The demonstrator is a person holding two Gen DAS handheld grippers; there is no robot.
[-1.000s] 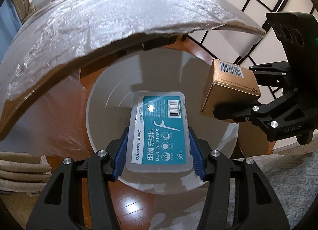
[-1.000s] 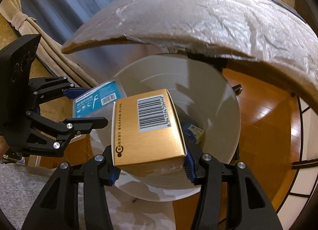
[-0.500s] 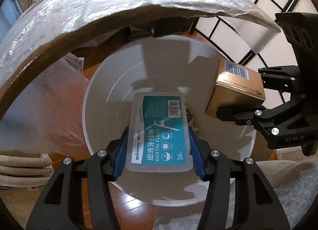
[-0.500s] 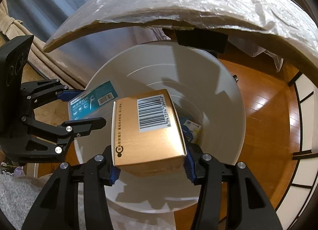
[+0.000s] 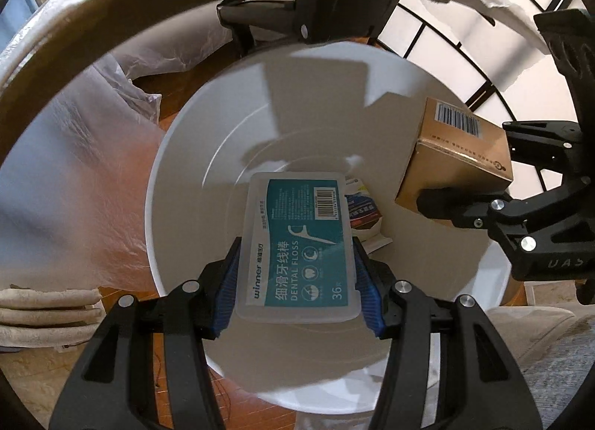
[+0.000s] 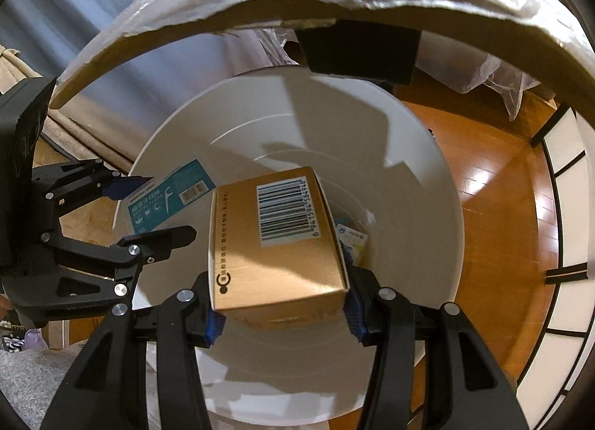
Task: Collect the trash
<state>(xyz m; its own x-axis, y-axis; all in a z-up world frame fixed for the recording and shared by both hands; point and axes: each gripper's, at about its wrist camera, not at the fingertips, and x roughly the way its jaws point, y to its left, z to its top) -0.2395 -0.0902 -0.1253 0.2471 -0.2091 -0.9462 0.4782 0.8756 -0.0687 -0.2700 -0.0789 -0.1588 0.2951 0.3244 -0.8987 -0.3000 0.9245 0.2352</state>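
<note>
1. The teal-labelled clear plastic dental floss box, long axis pointing away along the fingers, is clamped in the left gripper, directly above the round white plastic bin.
2. The gold cardboard box is gripped by the right gripper beside it, also over the opening.
3. Small packets lie at the bottom; releasing should drop both inside.
</note>
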